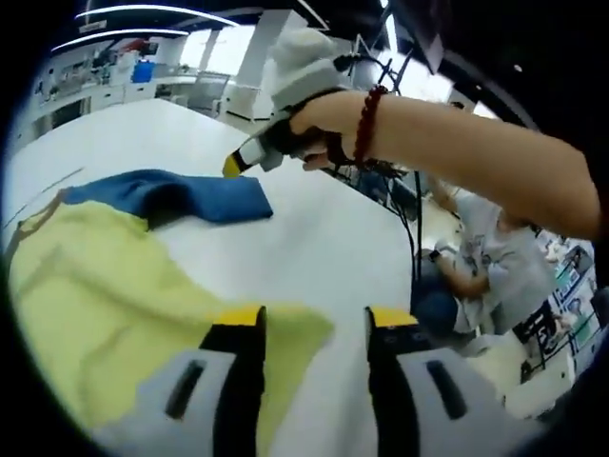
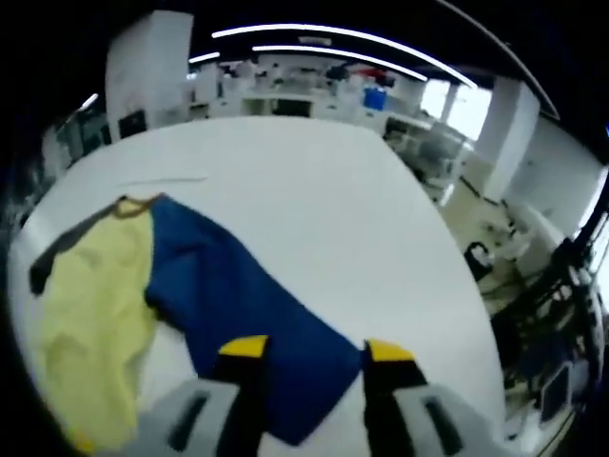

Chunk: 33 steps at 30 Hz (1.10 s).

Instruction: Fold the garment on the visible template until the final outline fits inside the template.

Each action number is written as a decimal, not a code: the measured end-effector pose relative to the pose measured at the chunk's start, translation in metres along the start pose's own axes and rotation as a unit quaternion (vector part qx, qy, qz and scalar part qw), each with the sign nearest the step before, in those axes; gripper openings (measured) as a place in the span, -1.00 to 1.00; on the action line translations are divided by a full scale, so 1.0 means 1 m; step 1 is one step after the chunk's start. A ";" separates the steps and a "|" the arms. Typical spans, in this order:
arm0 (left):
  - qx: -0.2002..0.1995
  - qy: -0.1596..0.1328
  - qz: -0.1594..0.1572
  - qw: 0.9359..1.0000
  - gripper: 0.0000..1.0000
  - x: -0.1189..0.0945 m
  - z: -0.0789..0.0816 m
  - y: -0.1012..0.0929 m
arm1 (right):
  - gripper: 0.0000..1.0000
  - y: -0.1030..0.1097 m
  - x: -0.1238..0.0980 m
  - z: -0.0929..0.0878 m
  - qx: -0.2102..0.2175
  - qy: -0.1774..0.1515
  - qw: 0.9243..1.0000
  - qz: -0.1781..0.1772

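The garment lies on the white table [image 1: 314,228], part yellow [image 1: 95,286] and part blue [image 1: 186,195]. My left gripper [image 1: 314,324] is open low over the yellow part's near corner, which reaches into the gap between its jaws. In the left gripper view my right gripper [image 1: 257,148] hangs above the blue part's far end, held by a hand with a red bead bracelet [image 1: 366,124]. In the right gripper view the blue part [image 2: 238,295] runs down to my open right gripper [image 2: 317,350]; its left jaw stands over the cloth. The yellow part [image 2: 90,305] lies to its left, with a dark collar edge [image 2: 57,252].
A faint line [image 2: 162,179] marks the table beyond the garment. The table edge [image 1: 400,219] drops off to the right, where a seated person [image 1: 495,248] is close by. Benches and shelves [image 2: 314,86] stand far behind.
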<state>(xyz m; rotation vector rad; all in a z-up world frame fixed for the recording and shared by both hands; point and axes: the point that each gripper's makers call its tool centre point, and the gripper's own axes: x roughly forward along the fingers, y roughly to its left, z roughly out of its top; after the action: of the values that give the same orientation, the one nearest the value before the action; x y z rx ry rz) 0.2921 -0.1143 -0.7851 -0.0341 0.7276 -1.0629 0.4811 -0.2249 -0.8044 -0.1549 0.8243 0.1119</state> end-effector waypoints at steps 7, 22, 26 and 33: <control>0.021 -0.021 0.018 0.999 0.19 -0.024 0.009 0.014 | 0.15 0.028 -0.013 -0.006 -0.002 0.004 0.999 0.041; 0.058 -0.031 0.099 0.993 0.94 -0.080 -0.001 0.074 | 0.55 0.094 -0.046 -0.032 -0.020 0.019 0.990 0.142; 0.065 -0.024 0.110 0.991 0.97 -0.093 -0.007 0.086 | 0.58 0.102 -0.053 -0.039 -0.016 0.020 0.987 0.158; 0.056 -0.029 0.128 0.990 0.98 -0.122 -0.018 0.103 | 0.58 0.119 -0.068 -0.047 -0.002 0.019 0.980 0.196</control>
<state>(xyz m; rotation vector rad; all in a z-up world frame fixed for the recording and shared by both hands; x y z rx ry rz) 0.3285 0.0415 -0.7718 0.1221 0.6004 -0.8517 0.3822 -0.1195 -0.7969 0.0044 0.8854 0.4827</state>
